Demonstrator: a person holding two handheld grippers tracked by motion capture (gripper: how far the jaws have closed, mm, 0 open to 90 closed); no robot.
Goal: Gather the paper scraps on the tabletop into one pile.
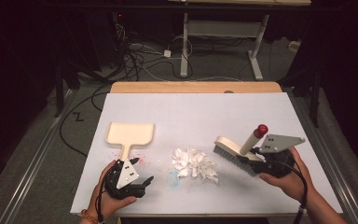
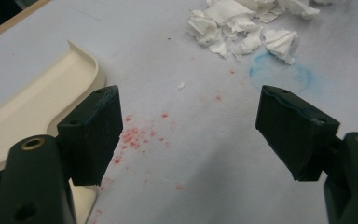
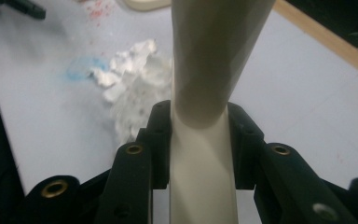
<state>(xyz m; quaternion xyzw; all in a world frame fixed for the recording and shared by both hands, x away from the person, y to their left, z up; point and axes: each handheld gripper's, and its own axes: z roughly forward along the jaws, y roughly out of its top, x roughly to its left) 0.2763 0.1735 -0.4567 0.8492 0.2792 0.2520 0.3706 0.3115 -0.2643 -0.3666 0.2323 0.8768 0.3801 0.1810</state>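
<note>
Right of the table's middle, a cream hand brush (image 1: 235, 150) is held by its handle in the right gripper (image 1: 257, 156), whose 2 jaws are clamped on the stem, as the right gripper view confirms (image 3: 200, 154). The brush is lifted and tilted, its grey bristles pointing down toward the table (image 1: 270, 112), its red-tipped handle end up. It is judged light and rigid, the smooth plastic handle likely to twist in the pads; the narrow stem near the head is the sensible place to be gripped, as it is now. Just beside it, to the left, a heap of crumpled white paper scraps (image 1: 195, 163) is seen, judged soft, nearly weightless and easily scattered. Farther left a cream dustpan (image 1: 130, 133) lies flat, its handle toward the left gripper (image 1: 137, 179), whose jaws stand wide apart with nothing between them (image 2: 189, 140). Red specks and a blue smear mark the white sheet. No brand, label or legible writing is visible.
</note>
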